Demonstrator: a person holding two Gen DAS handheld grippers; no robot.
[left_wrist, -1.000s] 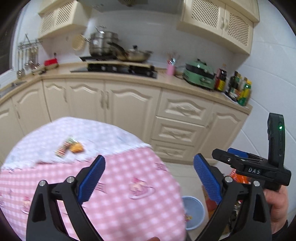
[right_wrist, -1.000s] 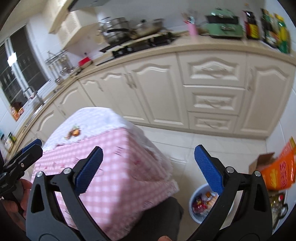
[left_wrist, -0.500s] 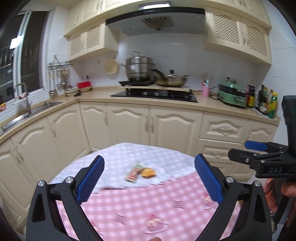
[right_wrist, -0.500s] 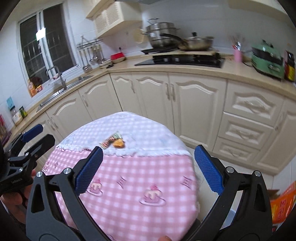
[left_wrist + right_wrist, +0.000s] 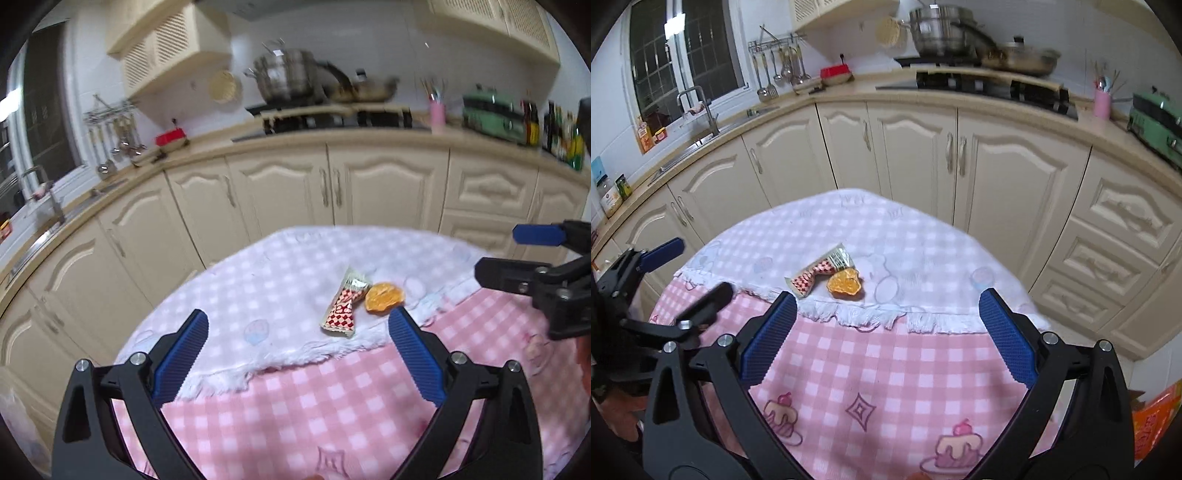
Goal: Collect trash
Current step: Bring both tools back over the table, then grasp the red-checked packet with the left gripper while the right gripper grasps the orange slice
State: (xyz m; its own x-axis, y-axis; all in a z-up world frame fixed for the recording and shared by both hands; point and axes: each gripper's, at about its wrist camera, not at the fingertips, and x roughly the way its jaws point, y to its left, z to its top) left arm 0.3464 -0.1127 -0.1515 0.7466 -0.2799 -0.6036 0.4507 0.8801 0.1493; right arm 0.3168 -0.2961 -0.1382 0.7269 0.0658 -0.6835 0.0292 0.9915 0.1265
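Left wrist view: left gripper (image 5: pixel 297 336) jaws spread wide, nothing between pads, above pink checked tablecloth (image 5: pixel 303 413). Red-white snack wrapper (image 5: pixel 343 308) and orange peel (image 5: pixel 383 297) lie side by side, touching, on white fringed cloth (image 5: pixel 266 295) ahead of fingertips. Right gripper (image 5: pixel 509 254) visible at right edge, jaws apart. Right wrist view: right gripper (image 5: pixel 887 326) wide open, empty; wrapper (image 5: pixel 822 269) and peel (image 5: pixel 845 283) beyond left fingertip. Cream cabinets (image 5: pixel 912 155) behind table.
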